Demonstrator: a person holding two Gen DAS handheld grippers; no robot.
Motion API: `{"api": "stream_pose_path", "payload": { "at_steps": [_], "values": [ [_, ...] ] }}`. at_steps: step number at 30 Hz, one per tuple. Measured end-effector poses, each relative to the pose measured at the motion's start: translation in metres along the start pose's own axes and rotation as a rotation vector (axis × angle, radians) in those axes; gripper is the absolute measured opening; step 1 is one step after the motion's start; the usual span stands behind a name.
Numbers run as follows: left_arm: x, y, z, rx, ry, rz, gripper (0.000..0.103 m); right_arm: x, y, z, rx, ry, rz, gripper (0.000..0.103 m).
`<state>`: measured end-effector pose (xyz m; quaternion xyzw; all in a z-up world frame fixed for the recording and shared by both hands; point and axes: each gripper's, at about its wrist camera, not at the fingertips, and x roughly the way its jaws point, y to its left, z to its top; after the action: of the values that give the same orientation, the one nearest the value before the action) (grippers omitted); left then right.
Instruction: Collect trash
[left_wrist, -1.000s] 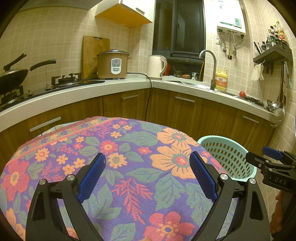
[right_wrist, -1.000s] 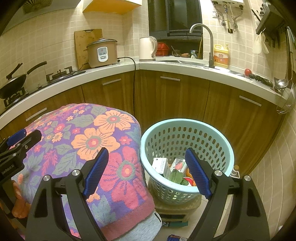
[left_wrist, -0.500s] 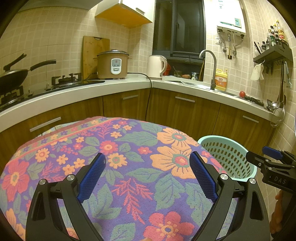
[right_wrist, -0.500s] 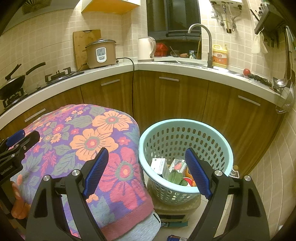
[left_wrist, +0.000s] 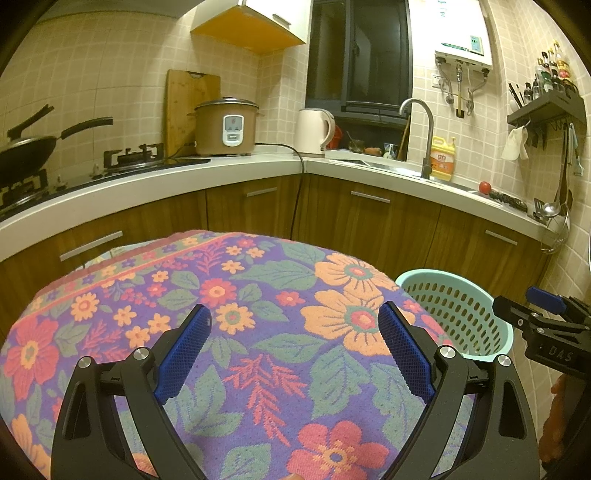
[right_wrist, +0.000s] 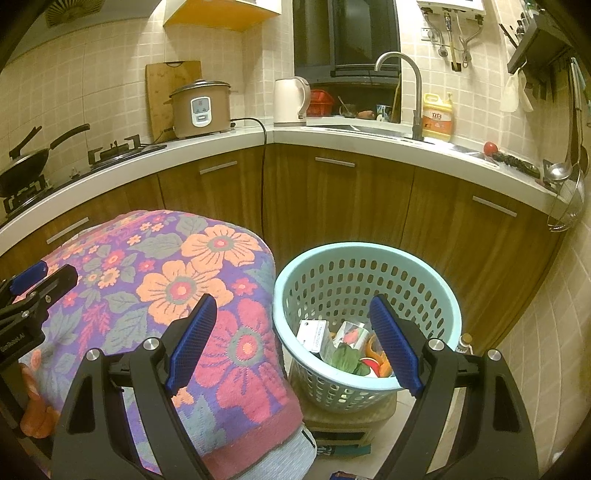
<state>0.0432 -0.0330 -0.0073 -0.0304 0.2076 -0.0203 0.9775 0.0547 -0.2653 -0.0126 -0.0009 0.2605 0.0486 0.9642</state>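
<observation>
A pale turquoise plastic basket stands on a low box right of the table; in the left wrist view its rim shows past the table's right side. Inside lie several scraps: a white packet, a crumpled wrapper, green leaves and orange bits. My right gripper hovers open over the gap between table and basket, nothing between its blue pads. My left gripper is open above the flowered cloth, empty too. No loose trash shows on the cloth.
Wooden cabinets under a white L-shaped counter wrap the back. On it stand a rice cooker, kettle, wok, tap and yellow bottle. A person's hand holds the left gripper. Tiled floor lies right of the basket.
</observation>
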Motion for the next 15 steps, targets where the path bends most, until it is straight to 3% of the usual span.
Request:
{"api": "stream_pose_path", "payload": {
  "at_steps": [15],
  "values": [
    [0.0010, 0.0006, -0.0005, 0.001, 0.000, 0.000, 0.089, 0.0021, 0.0064, 0.0015, -0.018, -0.004, -0.002, 0.081]
  ]
}}
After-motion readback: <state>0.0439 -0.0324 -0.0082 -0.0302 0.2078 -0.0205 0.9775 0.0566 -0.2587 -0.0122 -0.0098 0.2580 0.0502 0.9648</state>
